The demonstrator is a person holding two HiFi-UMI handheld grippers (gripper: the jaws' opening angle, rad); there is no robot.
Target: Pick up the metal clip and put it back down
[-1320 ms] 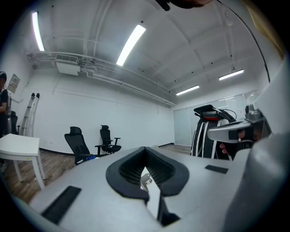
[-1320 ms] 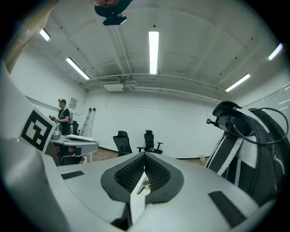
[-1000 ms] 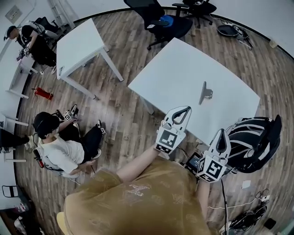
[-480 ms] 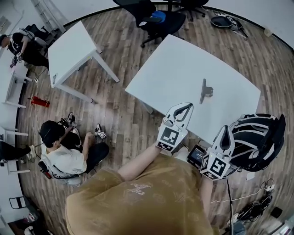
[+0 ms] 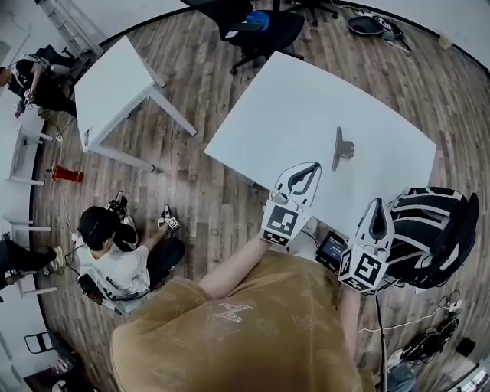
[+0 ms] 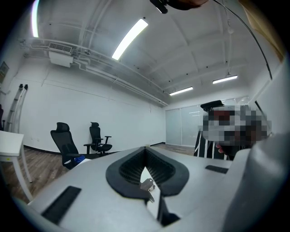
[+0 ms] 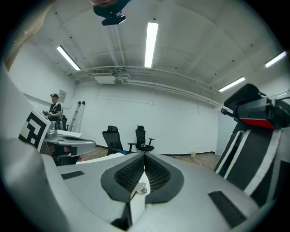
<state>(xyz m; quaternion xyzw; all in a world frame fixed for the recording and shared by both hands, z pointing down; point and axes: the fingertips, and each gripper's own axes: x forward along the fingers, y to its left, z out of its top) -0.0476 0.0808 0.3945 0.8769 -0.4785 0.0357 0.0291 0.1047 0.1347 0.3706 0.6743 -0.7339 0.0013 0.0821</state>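
The metal clip lies on the white table, near its right side, with nothing touching it. My left gripper hovers over the table's near edge, a short way short of the clip and to its left; its jaws are shut and empty. My right gripper is lower right, off the table's near corner, also shut on nothing. In the left gripper view the jaws meet at the tip, and a small metal piece shows through the gap below. The right gripper view is much the same.
A black-and-white bag or seat sits right of my right gripper, and a small screen lies under the table's edge. A black office chair stands beyond the table. A second white table and a person sitting on the floor are to the left.
Both grippers have edged slightly up toward the table, jaws still shut. The clip has not moved. The person on the floor has shifted.
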